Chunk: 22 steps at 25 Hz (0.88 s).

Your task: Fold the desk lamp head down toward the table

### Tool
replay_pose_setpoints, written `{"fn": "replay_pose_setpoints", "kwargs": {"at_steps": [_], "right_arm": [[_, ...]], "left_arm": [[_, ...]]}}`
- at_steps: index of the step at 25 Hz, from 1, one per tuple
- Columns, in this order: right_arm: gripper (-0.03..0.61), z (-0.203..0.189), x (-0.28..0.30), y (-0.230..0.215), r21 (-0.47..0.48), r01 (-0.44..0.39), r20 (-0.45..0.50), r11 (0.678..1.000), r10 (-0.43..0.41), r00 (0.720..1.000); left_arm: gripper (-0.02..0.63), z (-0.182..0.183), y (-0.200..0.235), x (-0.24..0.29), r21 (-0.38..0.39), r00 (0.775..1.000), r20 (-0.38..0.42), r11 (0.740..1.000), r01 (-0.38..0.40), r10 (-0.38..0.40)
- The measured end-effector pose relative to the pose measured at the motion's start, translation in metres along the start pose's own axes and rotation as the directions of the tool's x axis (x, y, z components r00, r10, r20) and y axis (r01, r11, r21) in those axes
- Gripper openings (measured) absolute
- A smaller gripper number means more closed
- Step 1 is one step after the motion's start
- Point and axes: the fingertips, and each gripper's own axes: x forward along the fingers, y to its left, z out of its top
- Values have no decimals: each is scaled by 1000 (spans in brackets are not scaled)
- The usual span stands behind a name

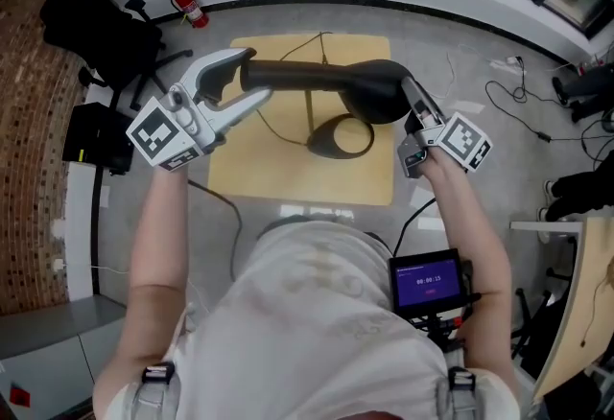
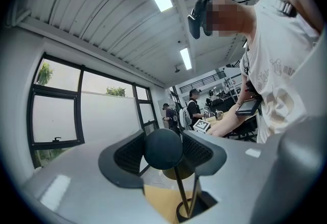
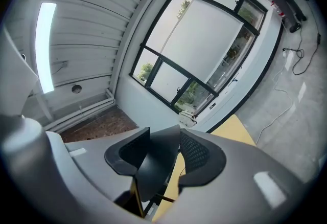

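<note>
Gripping stiff, smooth lamp (image 1: pixel 317 78): left gripper (image 1: pixel 247 75) clamps arm end (image 2: pixel 163 149), right gripper (image 3: pixel 163 154) clamps head rim (image 3: pixel 153 168); hinge probably tight, base (image 1: pixel 336 138) looks light.

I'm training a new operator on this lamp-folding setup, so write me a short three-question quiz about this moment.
1. True or false: the lamp base stands on the tan table.
2. The right gripper is shut on: A) the lamp shade B) the lamp base C) nothing.
3. Which lamp part does the left gripper hold?
Key: 1 true; 2 A; 3 the rounded tail end.
</note>
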Motion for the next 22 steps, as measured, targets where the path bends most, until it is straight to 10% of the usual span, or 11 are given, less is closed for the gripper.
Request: {"fn": "replay_pose_setpoints", "kwargs": {"at_steps": [12,22], "right_arm": [[201,-30,5,-14,76,78,-73,994,-73,995],[199,-39,30,6,84,-165,-78,983,172,982]], "left_arm": [[230,17,8,-6,-27,1000,-8,1000,1,-1],[230,26,7,5,1,999,-48,1000,-11,11]]}}
